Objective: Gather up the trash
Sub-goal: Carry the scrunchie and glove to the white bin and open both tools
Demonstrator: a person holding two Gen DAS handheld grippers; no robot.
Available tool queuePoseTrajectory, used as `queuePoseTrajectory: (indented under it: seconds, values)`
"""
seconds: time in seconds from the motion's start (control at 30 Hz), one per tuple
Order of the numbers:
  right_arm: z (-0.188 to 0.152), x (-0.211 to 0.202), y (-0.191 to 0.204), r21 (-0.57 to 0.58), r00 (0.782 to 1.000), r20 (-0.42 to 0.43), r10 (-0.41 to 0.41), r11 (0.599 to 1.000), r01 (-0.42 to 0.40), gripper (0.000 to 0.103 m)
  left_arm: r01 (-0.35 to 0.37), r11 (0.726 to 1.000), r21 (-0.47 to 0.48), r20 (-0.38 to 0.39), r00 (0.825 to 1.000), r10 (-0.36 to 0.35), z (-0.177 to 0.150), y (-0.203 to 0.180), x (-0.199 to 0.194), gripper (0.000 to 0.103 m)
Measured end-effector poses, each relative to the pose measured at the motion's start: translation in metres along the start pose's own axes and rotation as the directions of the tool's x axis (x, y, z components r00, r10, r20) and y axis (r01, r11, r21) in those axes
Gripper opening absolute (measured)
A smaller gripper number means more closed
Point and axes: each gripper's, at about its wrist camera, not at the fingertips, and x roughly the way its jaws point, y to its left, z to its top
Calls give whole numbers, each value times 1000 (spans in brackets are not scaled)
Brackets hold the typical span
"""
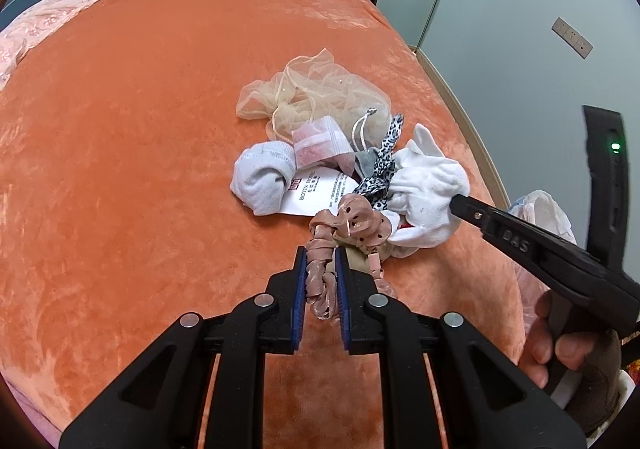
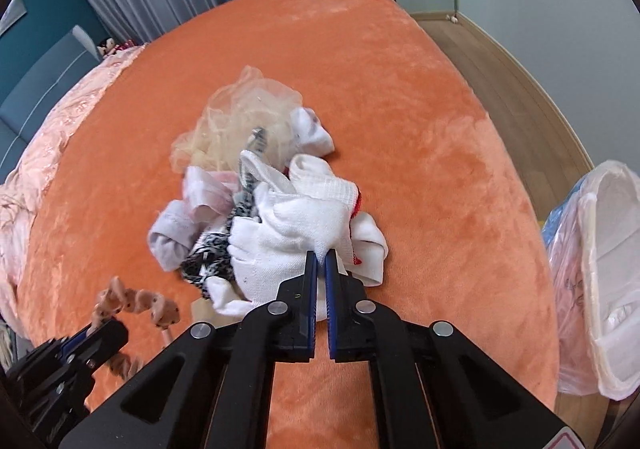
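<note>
While both claws are clamped: this looks like the pick-up step, nothing bagged yet.
Left gripper (image 1: pixel 320 281): pads pinching the pink scrunchie (image 1: pixel 348 223), at 6 o'clock of the pile.
Right gripper (image 2: pixel 320 269): pressed onto the white sock (image 2: pixel 296 225), at the pile's 4 o'clock.
Pile: grey sock (image 1: pixel 262 179), tag (image 1: pixel 320 191), tulle (image 1: pixel 316 93), mid-bed on the orange blanket (image 1: pixel 140 129).
Trash bag (image 2: pixel 600 269): off the bed at 3 o'clock.
Next: probably lift clear without dragging neighbours, then swing right to the bag.
</note>
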Motion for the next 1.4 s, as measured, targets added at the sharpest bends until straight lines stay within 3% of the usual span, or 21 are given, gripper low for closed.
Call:
queuePoseTrajectory:
  seconds: [0.17,0.37,0.53,0.73,1.13,1.4]
  values:
    - [1,-39,5,-62,998,67,14,998,-10,4,1,1000,11,20,1000,-1,4,-13,-12,13]
    - [7,-93,-16,-43,986,163,15,999,-8,4,24,998,52,56,998,-27,12,-40,-32,13]
    - [7,-138,-49,9,972,233,-34,999,33,4,66,992,104,81,994,-75,18,-76,-46,13]
    - [5,-179,-89,39,945,288,-152,988,147,4,129,977,169,81,986,-144,21,-131,-51,13]
    - [-15,-206,-171,127,902,280,-329,944,305,4,299,920,253,6,951,-310,17,-242,-26,13]
    - [-23,-202,-218,195,900,239,-364,926,322,4,381,882,276,-58,923,-380,17,-302,2,14]
